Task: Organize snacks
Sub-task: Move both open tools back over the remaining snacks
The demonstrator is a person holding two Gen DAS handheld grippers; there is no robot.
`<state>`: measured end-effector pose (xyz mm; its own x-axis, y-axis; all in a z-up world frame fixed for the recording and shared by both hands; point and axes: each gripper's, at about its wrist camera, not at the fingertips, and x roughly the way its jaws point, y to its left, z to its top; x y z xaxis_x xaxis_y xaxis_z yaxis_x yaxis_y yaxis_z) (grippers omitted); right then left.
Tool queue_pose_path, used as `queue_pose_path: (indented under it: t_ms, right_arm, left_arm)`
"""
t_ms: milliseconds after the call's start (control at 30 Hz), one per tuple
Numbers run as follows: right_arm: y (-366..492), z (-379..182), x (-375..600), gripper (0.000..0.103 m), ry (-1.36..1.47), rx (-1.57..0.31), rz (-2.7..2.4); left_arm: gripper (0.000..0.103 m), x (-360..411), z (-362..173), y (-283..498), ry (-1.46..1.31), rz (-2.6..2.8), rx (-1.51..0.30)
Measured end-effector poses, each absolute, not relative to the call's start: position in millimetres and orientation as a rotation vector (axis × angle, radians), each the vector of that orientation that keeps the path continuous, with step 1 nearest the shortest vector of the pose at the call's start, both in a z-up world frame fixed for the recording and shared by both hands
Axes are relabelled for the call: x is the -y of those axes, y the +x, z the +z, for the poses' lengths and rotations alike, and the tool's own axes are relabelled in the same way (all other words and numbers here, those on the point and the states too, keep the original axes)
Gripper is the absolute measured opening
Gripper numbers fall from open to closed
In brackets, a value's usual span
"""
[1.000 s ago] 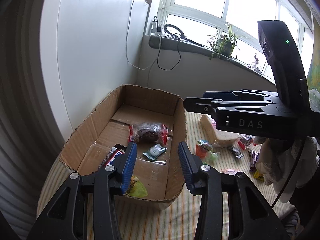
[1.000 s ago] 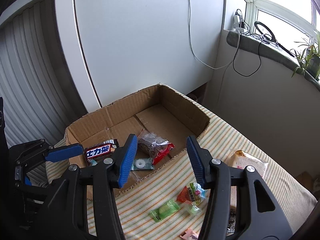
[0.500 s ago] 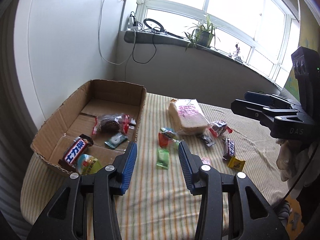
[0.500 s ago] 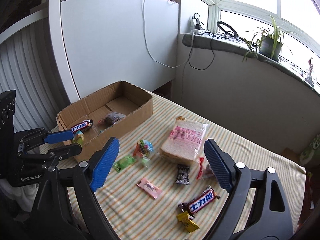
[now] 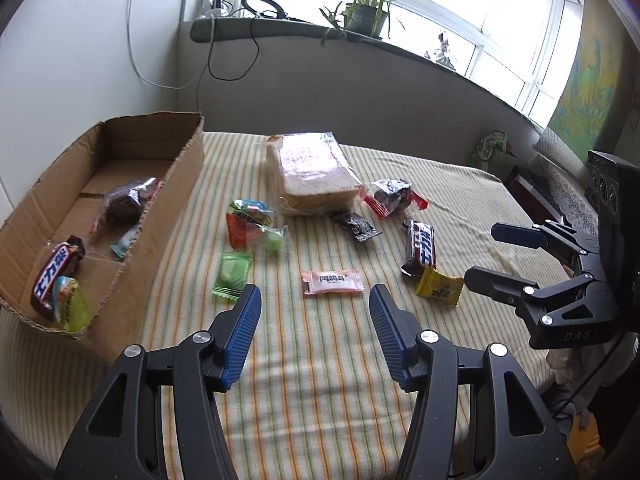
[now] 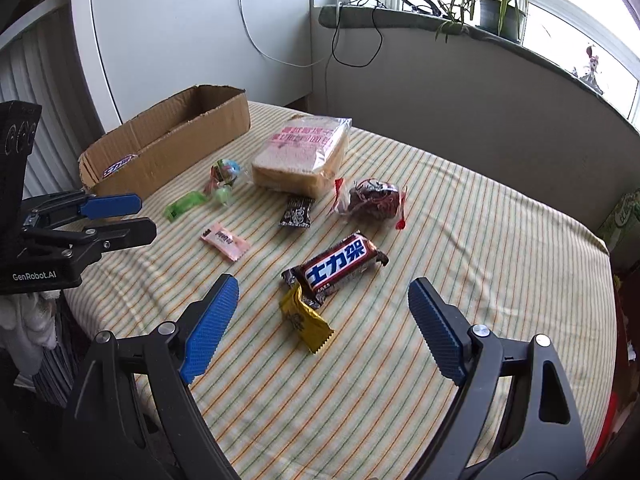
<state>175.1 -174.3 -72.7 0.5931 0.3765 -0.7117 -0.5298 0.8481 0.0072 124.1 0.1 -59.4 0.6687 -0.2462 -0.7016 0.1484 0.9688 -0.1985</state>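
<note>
cardboard box (image 5: pixel 168 184) sits at the table's 9 o'clock edge on the striped cloth (image 5: pixel 320 360); it holds a snickers bar (image 5: pixel 54 276), a wrapped cake (image 5: pixel 124 204) and small candies. loose snacks on the cloth: bread bag (image 6: pixel 304 152) at 12 o'clock, pink packet (image 5: pixel 332 282) at centre, green candy (image 5: pixel 232 274) at its 9 o'clock, second snickers (image 6: pixel 340 266) touching a yellow candy (image 6: pixel 306 322) at its 7 o'clock, red-tied cake (image 6: pixel 374 200) at 1 o'clock. left gripper (image 5: pixel 314 330) released, jaws apart, empty, above the cloth just short of the pink packet. right gripper (image 6: pixel 320 332) released wide, empty, with the yellow candy between its jaws in view
</note>
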Motion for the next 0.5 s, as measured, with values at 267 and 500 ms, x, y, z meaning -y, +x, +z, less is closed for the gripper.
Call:
queue_pose_path:
  t_ms: [267, 500]
  right_arm:
    - [178, -94, 171, 0.089, -0.200, -0.795, 0.566]
    - [183, -103, 165, 0.079, -0.221, -0.809, 0.574]
  left_arm:
    - [0.060, 27, -81, 153, -0.064, -0.222, -0.868]
    - [0.060, 39, -99, 169, -0.002, -0.193, -0.906]
